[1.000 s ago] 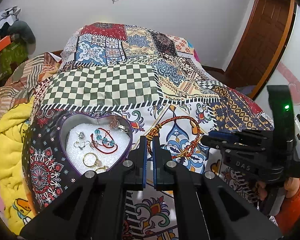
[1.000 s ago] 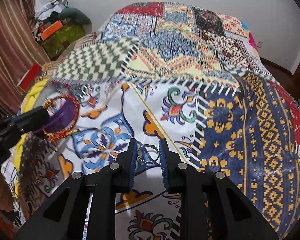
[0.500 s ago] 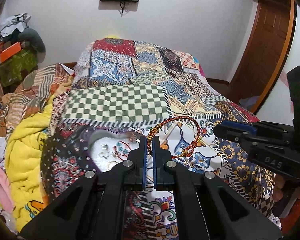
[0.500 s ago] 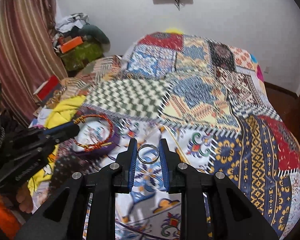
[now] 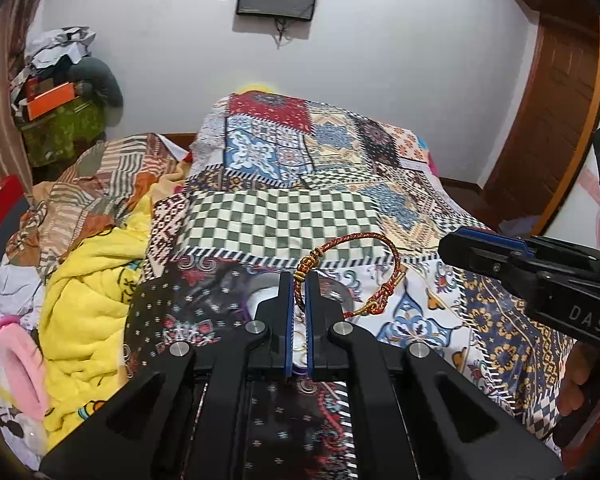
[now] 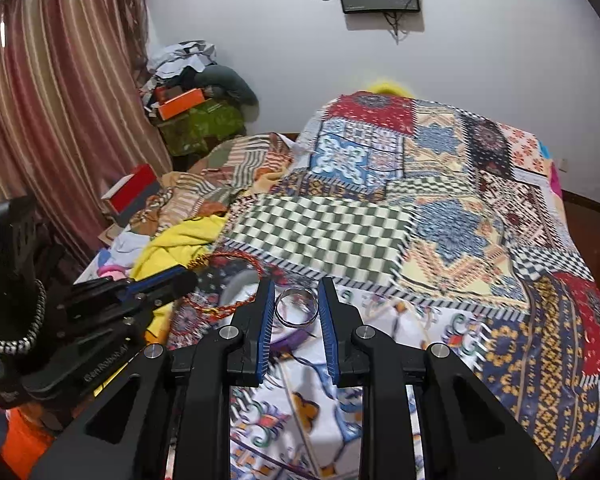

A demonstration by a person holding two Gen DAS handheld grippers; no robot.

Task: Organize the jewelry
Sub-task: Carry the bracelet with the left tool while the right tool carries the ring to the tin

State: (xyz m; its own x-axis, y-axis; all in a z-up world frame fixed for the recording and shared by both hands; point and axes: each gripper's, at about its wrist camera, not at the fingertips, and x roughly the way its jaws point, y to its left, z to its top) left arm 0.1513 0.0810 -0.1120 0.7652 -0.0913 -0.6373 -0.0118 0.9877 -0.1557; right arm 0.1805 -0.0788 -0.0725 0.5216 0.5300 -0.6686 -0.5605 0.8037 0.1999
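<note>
My left gripper (image 5: 299, 280) is shut on a red and gold braided cord bracelet (image 5: 384, 240), held up in the air above the bed. The bracelet also shows in the right wrist view (image 6: 236, 258). My right gripper (image 6: 297, 292) is shut on a silver ring (image 6: 297, 307), which sits between its blue pads. The heart-shaped purple jewelry box (image 5: 342, 290) lies on the patchwork quilt, mostly hidden behind my left fingers; in the right wrist view a part of it (image 6: 240, 286) shows behind the bracelet. The right gripper body (image 5: 540, 276) is at the right of the left wrist view.
A patchwork quilt (image 5: 300, 216) covers the bed. A yellow blanket (image 5: 92, 292) and loose clothes lie at the left. A red box (image 6: 134, 190) and an orange box (image 6: 180, 108) sit by the curtain (image 6: 52, 120). A wooden door (image 5: 552, 120) is at the right.
Both grippers have lifted and tilted up with their pieces, so more wall and a screen show. The heart box has slipped down behind the left fingers.
</note>
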